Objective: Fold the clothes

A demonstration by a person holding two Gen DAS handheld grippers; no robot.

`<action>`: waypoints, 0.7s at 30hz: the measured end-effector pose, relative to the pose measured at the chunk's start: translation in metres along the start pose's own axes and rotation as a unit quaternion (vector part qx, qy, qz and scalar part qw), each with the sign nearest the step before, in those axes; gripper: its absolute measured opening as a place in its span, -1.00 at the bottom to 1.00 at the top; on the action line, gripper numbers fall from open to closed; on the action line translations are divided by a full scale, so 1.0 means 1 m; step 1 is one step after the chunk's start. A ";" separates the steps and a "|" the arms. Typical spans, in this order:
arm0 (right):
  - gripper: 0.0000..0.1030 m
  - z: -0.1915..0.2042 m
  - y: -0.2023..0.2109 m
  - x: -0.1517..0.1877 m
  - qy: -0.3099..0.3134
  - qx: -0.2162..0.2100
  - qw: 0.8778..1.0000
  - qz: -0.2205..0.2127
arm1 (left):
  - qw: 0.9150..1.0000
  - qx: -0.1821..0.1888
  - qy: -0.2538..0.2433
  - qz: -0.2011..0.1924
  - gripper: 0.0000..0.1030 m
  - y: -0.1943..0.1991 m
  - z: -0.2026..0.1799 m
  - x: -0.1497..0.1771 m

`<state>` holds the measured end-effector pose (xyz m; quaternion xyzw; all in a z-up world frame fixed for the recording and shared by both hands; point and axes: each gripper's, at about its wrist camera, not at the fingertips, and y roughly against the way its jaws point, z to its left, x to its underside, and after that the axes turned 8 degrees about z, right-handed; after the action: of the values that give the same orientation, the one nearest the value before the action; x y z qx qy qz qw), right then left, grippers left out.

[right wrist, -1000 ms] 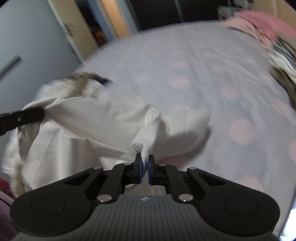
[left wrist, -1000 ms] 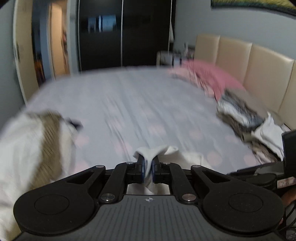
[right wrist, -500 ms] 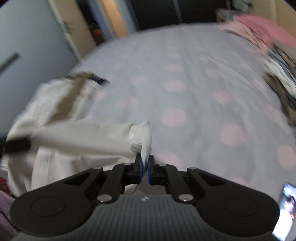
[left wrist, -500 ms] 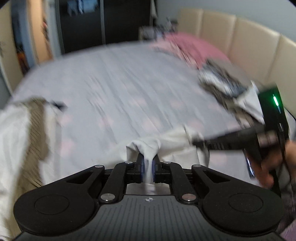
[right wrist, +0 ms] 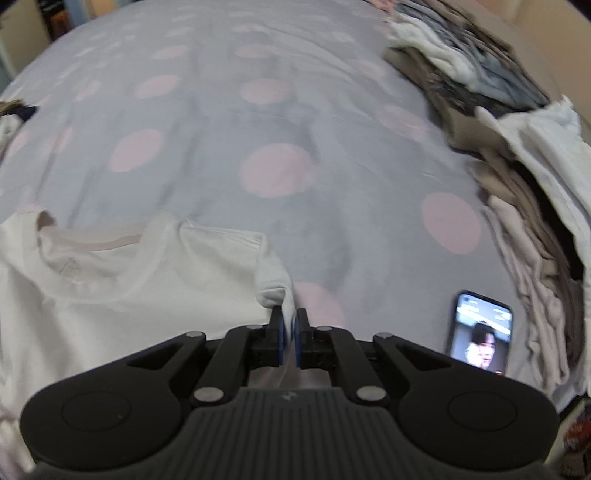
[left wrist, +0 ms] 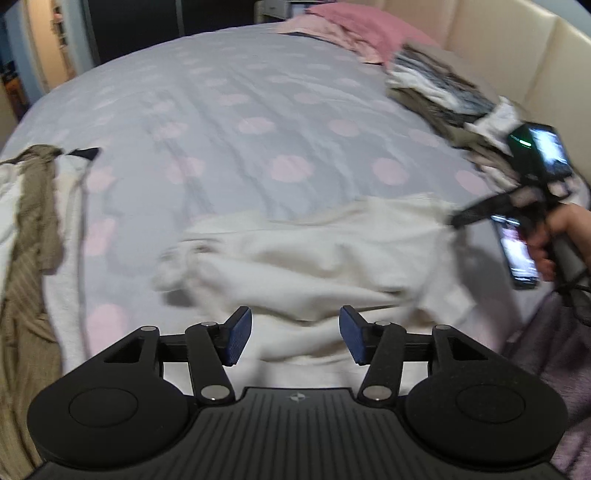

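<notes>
A white T-shirt (left wrist: 317, 258) lies spread across the near part of the bed, its neckline (right wrist: 99, 269) showing in the right wrist view. My left gripper (left wrist: 291, 338) hovers just over the shirt's near edge; its jaws are opening and the blue pads (left wrist: 238, 339) press on nothing, the cloth lying beneath them. My right gripper (right wrist: 290, 328) is shut on a pinched corner of the T-shirt (right wrist: 275, 286), low over the sheet. In the left wrist view that right gripper (left wrist: 458, 219) appears at the shirt's right end, held by a hand (left wrist: 550, 240).
The bed (left wrist: 258, 110) has a grey sheet with pink dots. Folded clothes (right wrist: 517, 122) are stacked along the right edge by the headboard. A lit phone (right wrist: 480, 332) lies on the sheet near my right gripper. A beige and white heap (left wrist: 29, 229) sits left; pink bedding (left wrist: 354, 22) lies far back.
The left gripper let go of the shirt's corner and its jaws spread. Both grippers sank towards the bed, and the shirt now lies spread on the sheet. The right gripper kept its hold.
</notes>
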<state>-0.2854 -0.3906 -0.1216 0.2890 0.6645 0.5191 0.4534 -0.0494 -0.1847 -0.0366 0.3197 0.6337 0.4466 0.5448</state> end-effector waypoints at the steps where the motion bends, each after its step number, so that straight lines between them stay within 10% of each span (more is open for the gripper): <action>1: -0.88 -0.002 -0.001 -0.001 -0.002 0.006 1.000 -0.001 | 1.000 -0.011 0.002 0.001 -0.01 -0.003 0.007 -0.003; 11: -0.65 -0.009 0.008 -0.010 -0.026 0.006 1.000 -0.006 | 0.998 -0.060 0.009 -0.008 -0.01 -0.049 0.070 -0.054; 21: -0.27 -0.022 0.004 -0.035 -0.046 -0.032 0.997 -0.048 | 0.998 -0.011 0.026 0.050 -0.15 -0.121 0.092 -0.066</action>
<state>-0.2906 -0.4288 -0.1056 0.2654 0.6390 0.5038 0.5171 0.0637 -0.2721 -0.1214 0.3327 0.6258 0.4886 0.5088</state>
